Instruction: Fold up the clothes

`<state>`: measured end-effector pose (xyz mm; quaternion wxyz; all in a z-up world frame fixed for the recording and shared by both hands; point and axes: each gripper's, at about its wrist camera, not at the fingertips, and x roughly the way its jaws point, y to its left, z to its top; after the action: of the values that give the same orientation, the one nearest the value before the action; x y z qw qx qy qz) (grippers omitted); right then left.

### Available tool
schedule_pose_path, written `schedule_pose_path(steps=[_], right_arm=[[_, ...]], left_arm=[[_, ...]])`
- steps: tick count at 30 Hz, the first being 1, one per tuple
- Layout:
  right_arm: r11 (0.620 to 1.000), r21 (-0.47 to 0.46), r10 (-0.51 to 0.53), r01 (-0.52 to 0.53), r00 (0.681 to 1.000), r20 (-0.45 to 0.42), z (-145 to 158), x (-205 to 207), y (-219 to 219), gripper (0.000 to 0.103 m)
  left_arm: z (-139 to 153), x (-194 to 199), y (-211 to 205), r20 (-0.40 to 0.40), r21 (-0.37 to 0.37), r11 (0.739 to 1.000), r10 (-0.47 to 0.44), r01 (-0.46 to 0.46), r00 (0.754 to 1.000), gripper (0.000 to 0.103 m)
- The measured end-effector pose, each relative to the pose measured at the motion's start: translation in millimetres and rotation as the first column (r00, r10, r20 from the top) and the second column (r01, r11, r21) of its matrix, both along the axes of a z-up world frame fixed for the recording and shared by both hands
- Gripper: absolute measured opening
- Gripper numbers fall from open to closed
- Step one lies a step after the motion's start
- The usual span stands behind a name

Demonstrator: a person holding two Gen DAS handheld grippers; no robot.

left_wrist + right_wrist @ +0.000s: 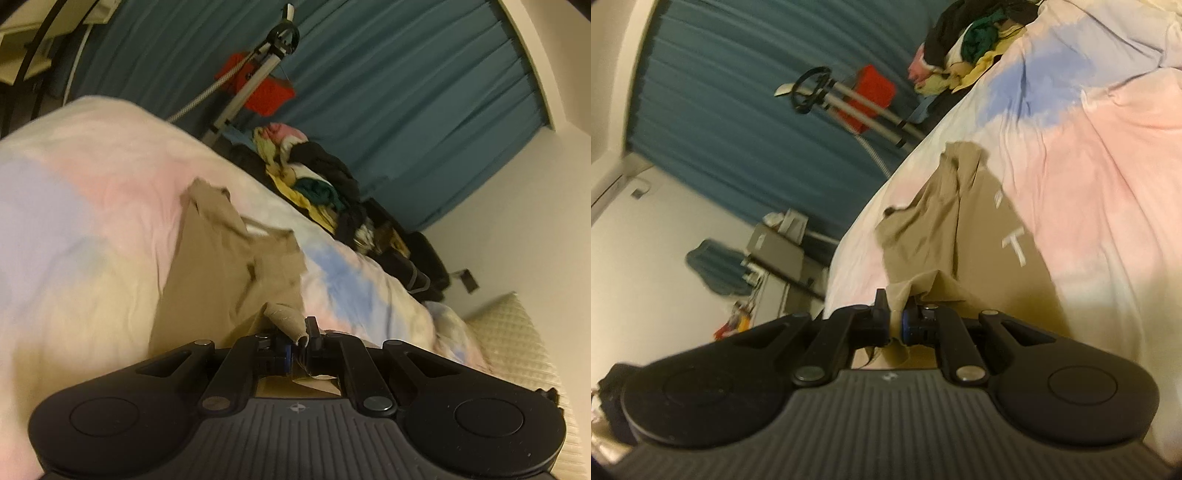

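Clearly both tongs were busy: the left gripper (301,341) had its jaws pinched tight on a rolled edge of the tan garment (225,266), and the right gripper (894,318) was clamped just as tight on another bit of the same near edge. That garment lay stretched toward twelve o'clock across the pastel duvet (85,206), far end rumpled, no neat fold showing. At two o'clock in the left view the clothes pile (317,184) sat jumbled, so plenty looked left.
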<state>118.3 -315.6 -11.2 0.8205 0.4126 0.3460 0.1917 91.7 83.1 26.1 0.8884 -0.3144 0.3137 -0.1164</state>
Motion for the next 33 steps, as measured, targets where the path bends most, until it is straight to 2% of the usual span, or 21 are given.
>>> schedule_pose_path(steps=[4, 8, 11, 15, 19, 22, 23, 25, 26, 27, 28, 30, 33], right_arm=[[1.000, -0.002, -0.031, 0.031, 0.999, -0.033, -34.7, 44.2, 5.6, 0.010], [0.996, -0.086, -0.001, -0.001, 1.000, -0.020, -62.9, 75.7, 17.8, 0.010], [0.987, -0.160, 0.023, -0.029, 0.999, -0.035, -80.5, 101.4, 28.5, 0.010], [0.978, -0.204, 0.043, -0.053, 0.997, -0.057, -98.9, 127.3, 33.9, 0.011], [0.977, -0.202, 0.048, -0.066, 0.995, -0.093, -118.7, 139.1, 34.7, 0.011], [0.970, -0.227, 0.063, -0.086, 0.992, -0.106, -120.7, 140.7, 37.7, 0.012], [0.968, -0.235, 0.068, -0.090, 0.993, -0.100, -118.1, 140.2, 38.9, 0.014], [0.961, -0.265, 0.064, -0.075, 0.997, -0.048, -106.5, 129.0, 41.5, 0.040], [0.958, -0.280, 0.062, -0.066, 0.998, -0.021, -100.5, 122.9, 42.7, 0.069], [0.954, -0.294, 0.061, -0.056, 0.998, 0.007, -94.4, 116.8, 44.0, 0.091], [0.950, -0.309, 0.060, -0.046, 0.998, 0.034, -88.4, 110.8, 45.3, 0.091], [0.941, -0.336, 0.059, -0.026, 0.994, 0.089, -76.2, 98.7, 47.8, 0.089], [0.927, -0.375, 0.060, 0.008, 0.983, 0.171, -58.1, 80.5, 51.6, 0.089]], left_arm=[[-27.2, 47.0, -5.4, 0.009, 0.070, 0.998, 0.002, -0.003, 1.000, 0.007], [-63.7, 83.0, -9.1, 0.013, 0.168, 0.986, 0.006, -0.008, 1.000, 0.007], [-93.3, 108.9, -9.4, -0.010, 0.196, 0.981, 0.014, -0.012, 1.000, 0.007], [-127.5, 141.6, -10.2, -0.060, 0.230, 0.973, 0.009, 0.005, 0.998, 0.007], [-130.0, 141.2, -14.5, -0.049, 0.268, 0.963, 0.003, 0.010, 0.999, 0.009], [-127.7, 137.7, -18.5, -0.031, 0.299, 0.954, -0.002, 0.011, 1.000, 0.012], [-126.9, 136.5, -19.8, -0.025, 0.309, 0.951, -0.004, 0.011, 1.000, 0.017], [-125.3, 134.2, -22.5, -0.014, 0.329, 0.944, -0.007, 0.012, 1.000, 0.055], [-124.5, 133.0, -23.8, -0.008, 0.339, 0.941, -0.009, 0.012, 1.000, 0.063], [-123.8, 131.8, -25.2, -0.003, 0.350, 0.937, -0.011, 0.011, 1.000, 0.074], [-121.2, 128.7, -27.4, 0.009, 0.366, 0.931, -0.013, 0.009, 1.000, 0.082], [-109.5, 115.3, -34.8, 0.048, 0.416, 0.909, -0.017, -0.004, 0.999, 0.086], [-98.1, 96.5, -41.9, 0.070, 0.454, 0.891, -0.033, -0.002, 0.997, 0.088]])
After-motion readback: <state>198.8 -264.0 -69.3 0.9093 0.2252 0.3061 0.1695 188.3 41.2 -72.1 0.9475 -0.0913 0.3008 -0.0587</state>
